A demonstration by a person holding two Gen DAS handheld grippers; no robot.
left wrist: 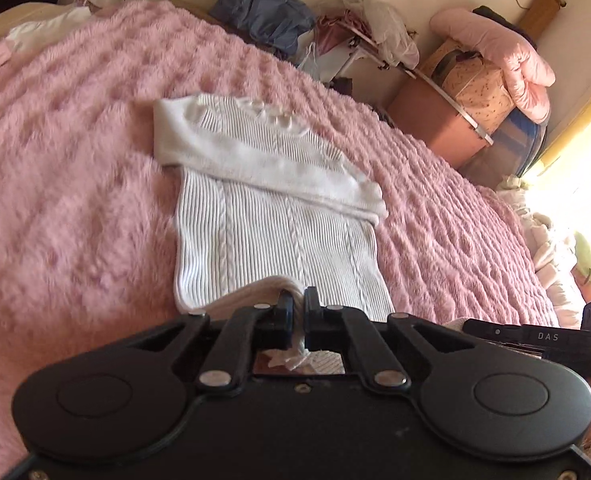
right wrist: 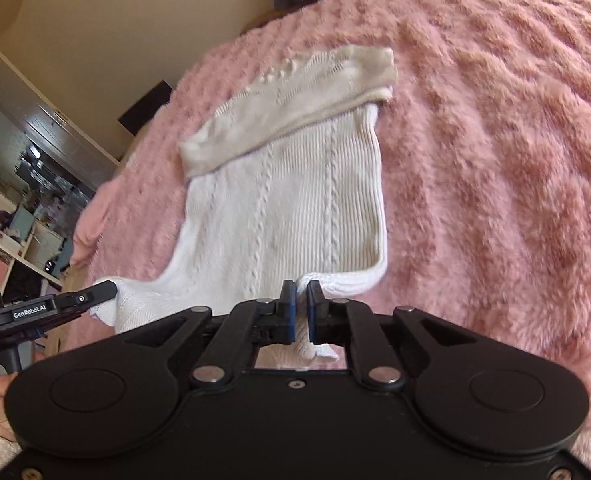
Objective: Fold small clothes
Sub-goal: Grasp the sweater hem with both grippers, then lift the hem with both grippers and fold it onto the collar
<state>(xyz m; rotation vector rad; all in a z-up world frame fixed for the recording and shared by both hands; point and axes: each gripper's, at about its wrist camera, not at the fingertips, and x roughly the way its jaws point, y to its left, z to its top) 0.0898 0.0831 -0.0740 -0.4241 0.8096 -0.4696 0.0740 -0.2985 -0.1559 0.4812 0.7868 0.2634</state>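
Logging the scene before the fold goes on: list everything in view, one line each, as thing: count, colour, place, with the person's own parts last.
knit sweater: one, white, flat on the blanket, sleeves folded across its far end, near hem pinched up.
fluffy blanket: one, pink, covering the bed.
padded quilt: one, pink, on the storage bags by the wall.
storage bags: several, floral tan and blue, stacked in the corner.
clothes pile: one, blue-grey, beyond the bed's far edge.
wardrobe: one, dark, across the room.
left gripper: one, black, shut on the hem.
right gripper: one, black with blue pads, shut on the hem.
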